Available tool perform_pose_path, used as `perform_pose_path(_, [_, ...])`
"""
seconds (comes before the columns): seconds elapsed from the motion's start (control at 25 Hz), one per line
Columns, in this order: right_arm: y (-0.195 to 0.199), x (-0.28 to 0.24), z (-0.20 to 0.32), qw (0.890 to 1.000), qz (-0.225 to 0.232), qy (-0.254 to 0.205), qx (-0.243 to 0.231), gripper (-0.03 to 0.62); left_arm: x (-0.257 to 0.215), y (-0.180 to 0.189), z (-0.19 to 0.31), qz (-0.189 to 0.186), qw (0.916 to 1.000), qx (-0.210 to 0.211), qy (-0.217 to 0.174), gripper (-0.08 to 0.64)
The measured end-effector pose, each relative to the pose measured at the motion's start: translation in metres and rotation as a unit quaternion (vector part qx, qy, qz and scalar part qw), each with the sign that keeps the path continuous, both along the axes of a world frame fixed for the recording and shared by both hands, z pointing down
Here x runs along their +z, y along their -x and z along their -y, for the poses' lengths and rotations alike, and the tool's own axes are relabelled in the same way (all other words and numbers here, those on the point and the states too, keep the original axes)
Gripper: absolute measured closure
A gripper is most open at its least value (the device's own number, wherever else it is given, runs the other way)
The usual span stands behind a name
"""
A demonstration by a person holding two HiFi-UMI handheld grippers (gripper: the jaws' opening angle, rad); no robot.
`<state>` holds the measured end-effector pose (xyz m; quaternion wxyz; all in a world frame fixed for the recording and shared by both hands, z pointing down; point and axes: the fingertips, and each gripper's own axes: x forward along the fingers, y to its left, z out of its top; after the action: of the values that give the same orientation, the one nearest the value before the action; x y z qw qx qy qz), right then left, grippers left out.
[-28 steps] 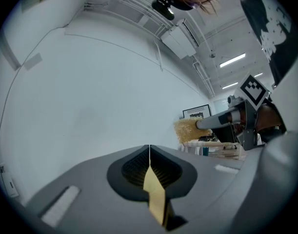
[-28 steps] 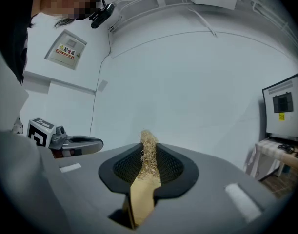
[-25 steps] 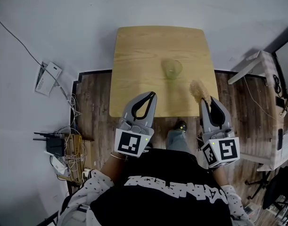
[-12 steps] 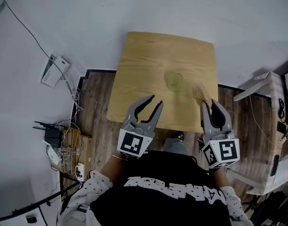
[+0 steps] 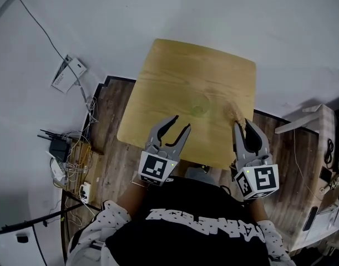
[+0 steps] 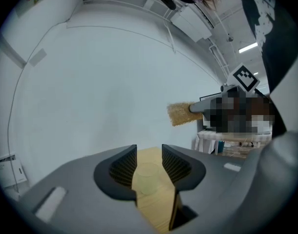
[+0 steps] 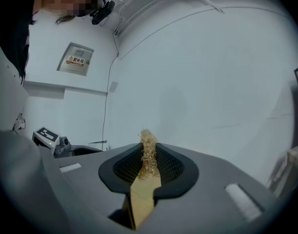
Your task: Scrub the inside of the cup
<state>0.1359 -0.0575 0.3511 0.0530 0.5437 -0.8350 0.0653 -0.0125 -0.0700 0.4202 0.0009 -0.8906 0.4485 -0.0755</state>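
- Both grippers have moved forward over the wooden table (image 5: 175, 65) since a second ago. The left gripper (image 5: 181, 122) was closed then, and its jaws have just been opening. They now stand partly apart with nothing between the pads.
- The clear cup (image 5: 200, 105) stands upright near the table's middle, just ahead of the left gripper and untouched. In the left gripper view it shows through the gap beyond the jaws.
- The right gripper (image 5: 242, 122) is clamped on a straw-coloured fibrous scrubber (image 5: 234, 114). Its tuft sticks out past the tips, to the right of the cup and apart from it.
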Motion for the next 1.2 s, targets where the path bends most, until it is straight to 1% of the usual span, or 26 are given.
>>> perform_pose_path(0.2, [-0.016,0.009,0.014,0.999,-0.007,0.013,-0.034,0.502,0.022,-0.019,0.010,-0.023,0.9992,-0.010,0.029,0.348])
perform_pose_path(0.36, [-0.024,0.024,0.023,0.998,-0.016,0.031,-0.055,0.502,0.048,-0.028,0.019,-0.026,0.9979,-0.030,0.052,0.307])
perform_pose_path(0.4, [-0.024,0.029,0.027,0.998,-0.017,0.036,-0.057,0.503,0.054,-0.029,0.022,-0.022,0.9973,-0.033,0.062,0.296])
perform_pose_path(0.48, [-0.022,0.036,0.035,0.997,-0.015,0.046,-0.060,0.502,0.064,-0.029,0.030,-0.002,0.9965,-0.037,0.075,0.281])
perform_pose_path(0.56, [-0.020,0.044,0.039,0.996,-0.015,0.060,-0.064,0.502,0.075,-0.029,0.034,0.023,0.9963,-0.041,0.071,0.264])
perform_pose_path(0.6, [-0.019,0.046,0.041,0.995,-0.017,0.066,-0.066,0.502,0.081,-0.029,0.036,0.028,0.9961,-0.042,0.073,0.260])
perform_pose_path(0.76, [-0.015,0.055,0.051,0.994,-0.029,0.082,-0.069,0.502,0.105,-0.034,0.045,0.021,0.9942,-0.023,0.103,0.225])
perform_pose_path(0.92, [-0.011,0.068,0.061,0.993,-0.034,0.098,-0.063,0.502,0.127,-0.036,0.057,0.017,0.9923,-0.014,0.122,0.218])
perform_pose_path(1.08, [-0.004,0.075,0.066,0.992,-0.037,0.107,-0.057,0.502,0.143,-0.036,0.070,0.024,0.9916,-0.004,0.127,0.218])
perform_pose_path(1.2, [-0.001,0.080,0.068,0.991,-0.036,0.117,-0.049,0.502,0.155,-0.040,0.079,0.037,0.9921,0.014,0.120,0.218])
